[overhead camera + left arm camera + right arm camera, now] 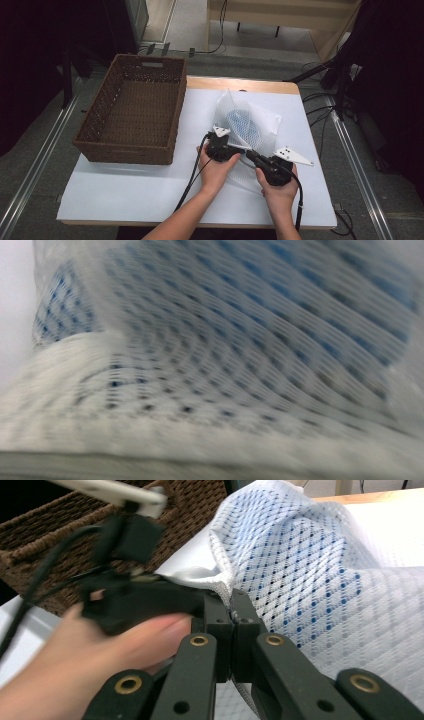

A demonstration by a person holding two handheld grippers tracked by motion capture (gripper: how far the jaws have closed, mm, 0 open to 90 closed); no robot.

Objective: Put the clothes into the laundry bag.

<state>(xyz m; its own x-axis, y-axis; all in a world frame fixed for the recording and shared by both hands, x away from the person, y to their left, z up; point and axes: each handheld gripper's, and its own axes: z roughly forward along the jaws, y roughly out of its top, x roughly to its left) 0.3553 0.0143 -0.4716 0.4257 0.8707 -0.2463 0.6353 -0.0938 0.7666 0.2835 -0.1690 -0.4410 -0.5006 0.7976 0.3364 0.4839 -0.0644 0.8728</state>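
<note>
Right hand-held gripper [231, 617] clamped on white mesh bag [250, 125] edge; left hand-held gripper [235, 148] at bag, jaw state unclear; basket [131, 112] beside.

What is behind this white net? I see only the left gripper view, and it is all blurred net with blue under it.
Observer: On the high view it is a white mesh bag with something blue inside, lying on the table.
Operator: Does the other gripper hold it?
Observer: Yes, the right gripper is shut on the bag's edge.
Operator: What is near?
Observer: A brown wicker basket stands left of the bag.
</note>
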